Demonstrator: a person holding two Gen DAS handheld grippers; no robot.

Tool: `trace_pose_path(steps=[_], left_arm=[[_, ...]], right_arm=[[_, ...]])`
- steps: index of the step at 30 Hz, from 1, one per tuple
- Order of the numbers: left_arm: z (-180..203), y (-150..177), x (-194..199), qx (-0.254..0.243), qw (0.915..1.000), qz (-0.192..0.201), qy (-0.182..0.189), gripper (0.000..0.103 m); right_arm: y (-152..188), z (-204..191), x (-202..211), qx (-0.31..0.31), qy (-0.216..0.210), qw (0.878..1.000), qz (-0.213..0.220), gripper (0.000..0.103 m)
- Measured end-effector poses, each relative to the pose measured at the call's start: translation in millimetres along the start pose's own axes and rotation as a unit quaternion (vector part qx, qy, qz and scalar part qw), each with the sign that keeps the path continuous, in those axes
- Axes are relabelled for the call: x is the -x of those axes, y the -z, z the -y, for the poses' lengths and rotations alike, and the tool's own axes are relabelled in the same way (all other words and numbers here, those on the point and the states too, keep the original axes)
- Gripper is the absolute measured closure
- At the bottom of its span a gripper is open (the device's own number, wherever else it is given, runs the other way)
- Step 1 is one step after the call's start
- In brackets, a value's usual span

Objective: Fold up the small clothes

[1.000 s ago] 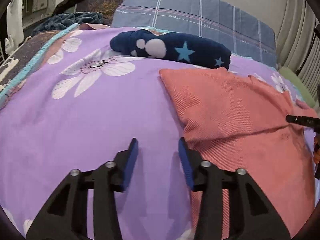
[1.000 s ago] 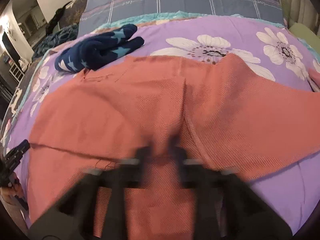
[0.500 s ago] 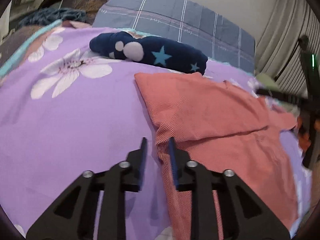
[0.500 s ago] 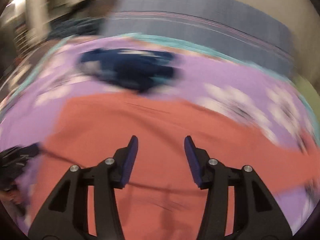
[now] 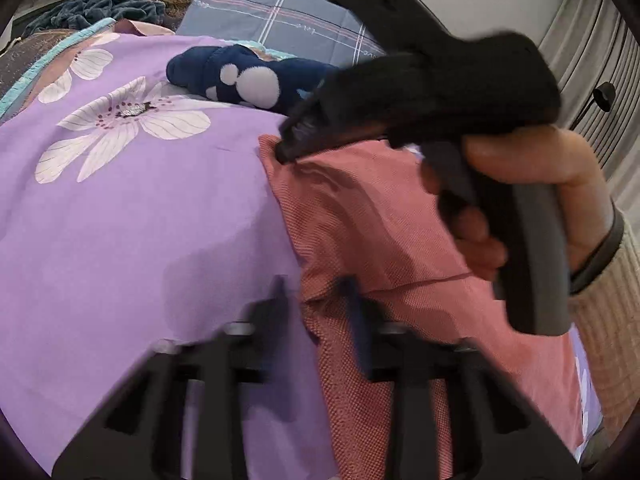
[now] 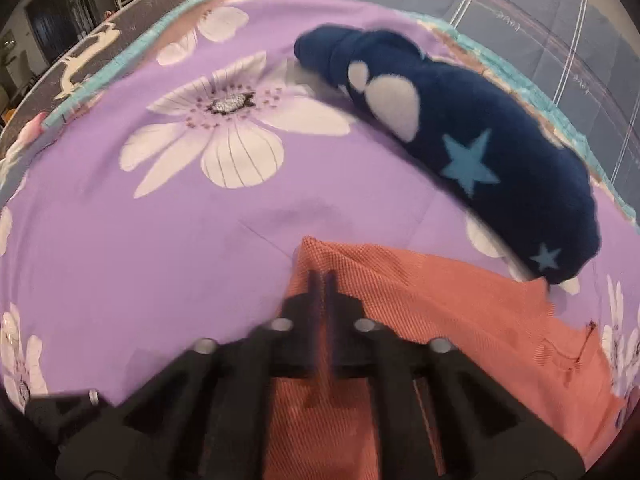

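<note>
Corners of the salmon garment (image 5: 384, 216) gripped on the bed (image 5: 140, 220).
We kept right gripper (image 6: 321, 280) fingers pinching the far corner; left gripper (image 5: 316, 300) fingers, apart, straddled the near fold edge.

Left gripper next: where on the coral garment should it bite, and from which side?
Judging by the left wrist view, take the coral garment at its near left edge, about where the folded layer's hem ends, coming in low from the bare purple sheet side. That edge lies just ahead, between the open fingers of the left gripper. The right gripper looks pinched on the far corner.
</note>
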State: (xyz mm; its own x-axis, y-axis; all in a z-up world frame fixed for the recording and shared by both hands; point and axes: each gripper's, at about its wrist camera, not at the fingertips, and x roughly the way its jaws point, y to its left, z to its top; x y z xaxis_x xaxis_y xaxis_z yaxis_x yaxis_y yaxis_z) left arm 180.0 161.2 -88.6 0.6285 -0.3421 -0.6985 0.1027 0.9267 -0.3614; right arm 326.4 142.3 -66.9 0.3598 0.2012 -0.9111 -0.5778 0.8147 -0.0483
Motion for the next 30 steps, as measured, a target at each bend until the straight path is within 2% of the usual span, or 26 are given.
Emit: trace_pose_path(steps=[3, 5, 6, 7, 9, 10, 11, 13, 17, 19, 21, 22, 23, 24, 25, 26, 28, 30], left_arm=[[0.2, 4.7, 5.8, 0.0, 0.9989, 0.0, -0.046, 0.1], [-0.4, 9.5, 11.0, 0.0, 0.9964, 0.005, -0.084, 0.103], [-1.9, 11.2, 11.0, -0.001, 0.9956, 0.004, -0.093, 0.103], [-4.2, 12.3, 10.4, 0.001, 0.9962, 0.003, -0.087, 0.103], [-7.5, 12.1, 13.7, 0.008, 0.9971, 0.007, -0.075, 0.103], [-8.9, 12.6, 16.2, 0.009, 0.9978, 0.011, -0.065, 0.103], [-9.7, 12.9, 18.5, 0.01, 0.998, 0.013, -0.061, 0.103], [-10.6, 13.2, 24.1, 0.009, 0.9983, 0.024, -0.052, 0.103], [1.4, 8.9, 42.9, -0.013, 0.9971, 0.072, -0.022, 0.103], [7.4, 6.8, 46.1, -0.019, 0.9965, 0.08, -0.012, 0.103], [14.0, 1.6, 40.0, -0.02, 0.9963, 0.083, -0.004, 0.103], [16.4, -0.2, 29.9, -0.022, 0.9973, 0.069, -0.007, 0.102], [17.1, -1.3, 17.0, -0.026, 0.9985, 0.043, -0.02, 0.096], [16.1, 1.5, -2.3, -0.031, 0.9976, 0.007, -0.062, 0.095], [12.5, 3.1, -12.1, -0.027, 0.9973, -0.009, -0.068, 0.095], [11.5, 1.8, -8.6, -0.024, 0.9977, -0.005, -0.063, 0.095], [13.7, -0.6, -5.7, -0.03, 0.9967, -0.017, -0.074, 0.095], [22.1, 2.1, -5.7, -0.057, 0.9935, -0.017, -0.098, 0.095]], right_arm=[[-8.8, 3.3, 0.7, -0.03, -0.022, 0.999, 0.031, 0.102], [-13.0, 3.0, -4.1, -0.042, -0.029, 0.998, 0.032, 0.102], [-14.3, 2.4, -10.3, -0.039, -0.026, 0.998, 0.028, 0.102], [-13.2, 2.5, -14.2, -0.033, -0.027, 0.999, 0.034, 0.101], [-8.6, 6.6, -8.5, -0.034, -0.029, 0.998, 0.051, 0.088], [-2.7, 13.5, 0.3, -0.046, -0.035, 0.997, 0.053, 0.063], [4.0, 20.0, 10.3, -0.057, -0.043, 0.996, 0.061, 0.048], [28.4, 39.7, 40.1, -0.075, -0.056, 0.991, 0.094, 0.054], [98.1, 91.9, 80.4, -0.102, -0.067, 0.987, 0.1, 0.078], [141.0, 125.6, 88.2, -0.142, -0.068, 0.983, 0.092, 0.083], [174.7, 153.4, 85.7, -0.18, -0.06, 0.979, 0.073, 0.083], [197.0, 172.7, 76.1, -0.208, -0.035, 0.976, 0.049, 0.095], [212.5, 186.8, 69.8, -0.228, -0.06, 0.97, 0.061, 0.1], [225.0, 197.4, 67.0, -0.247, -0.098, 0.96, 0.089, 0.1], [232.4, 204.8, 63.3, -0.261, -0.126, 0.952, 0.101, 0.101], [234.9, 208.3, 62.7, -0.272, -0.138, 0.947, 0.106, 0.101], [234.2, 206.8, 64.0, -0.274, -0.132, 0.947, 0.106, 0.101], [228.7, 193.6, 67.2, -0.244, -0.098, 0.959, 0.108, 0.101]])
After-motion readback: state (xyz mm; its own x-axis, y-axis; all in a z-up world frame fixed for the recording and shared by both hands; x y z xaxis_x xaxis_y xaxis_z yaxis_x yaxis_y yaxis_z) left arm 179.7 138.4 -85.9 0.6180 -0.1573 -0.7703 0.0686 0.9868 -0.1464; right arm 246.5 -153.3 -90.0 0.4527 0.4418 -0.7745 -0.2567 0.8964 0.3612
